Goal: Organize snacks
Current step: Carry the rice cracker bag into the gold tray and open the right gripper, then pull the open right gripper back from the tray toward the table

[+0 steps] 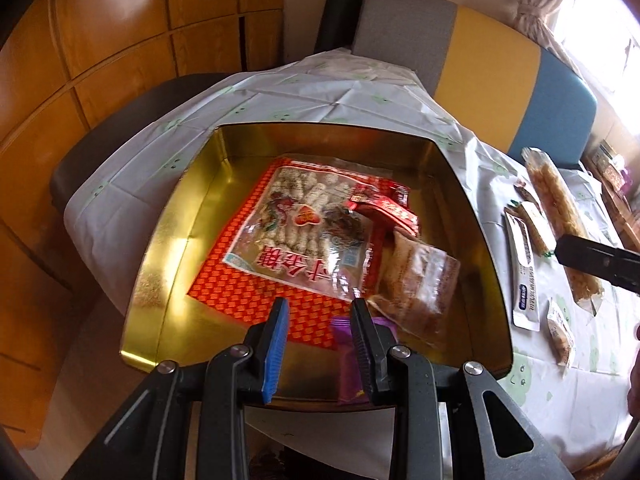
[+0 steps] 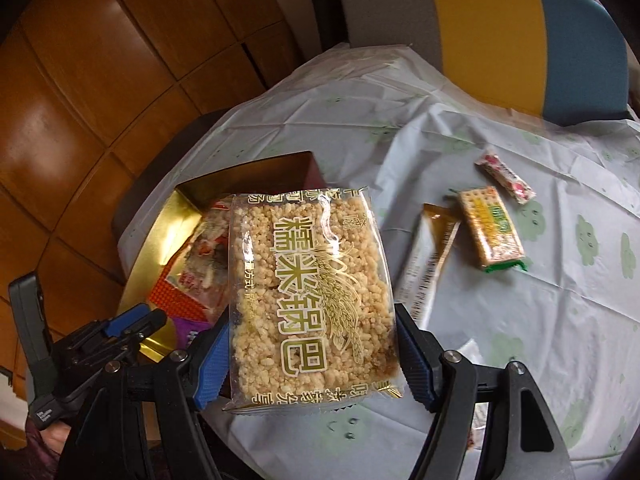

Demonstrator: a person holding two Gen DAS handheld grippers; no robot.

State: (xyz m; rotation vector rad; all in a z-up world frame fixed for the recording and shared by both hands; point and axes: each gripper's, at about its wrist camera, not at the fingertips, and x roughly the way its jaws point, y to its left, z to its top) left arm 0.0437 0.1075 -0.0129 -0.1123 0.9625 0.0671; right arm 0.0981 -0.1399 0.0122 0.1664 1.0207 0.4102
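Note:
A gold tin (image 1: 168,256) stands on the table. In it lie a large red sweets bag (image 1: 296,236), small red packets (image 1: 384,208), a clear bag of brown snacks (image 1: 420,288) and a purple packet (image 1: 348,364). My left gripper (image 1: 320,312) is open and empty over the tin's near edge. My right gripper (image 2: 312,328) is shut on a clear pack of rice crackers (image 2: 308,284), held above the table by the tin (image 2: 172,220). That pack also shows in the left wrist view (image 1: 556,216).
On the tablecloth (image 2: 540,320) lie a cracker pack (image 2: 490,226), a brown-and-white sachet (image 2: 432,252) and a small flowered packet (image 2: 506,176). A white sachet (image 1: 522,272) and a small snack packet (image 1: 560,332) lie right of the tin. A grey, yellow and blue chair (image 1: 480,64) stands behind.

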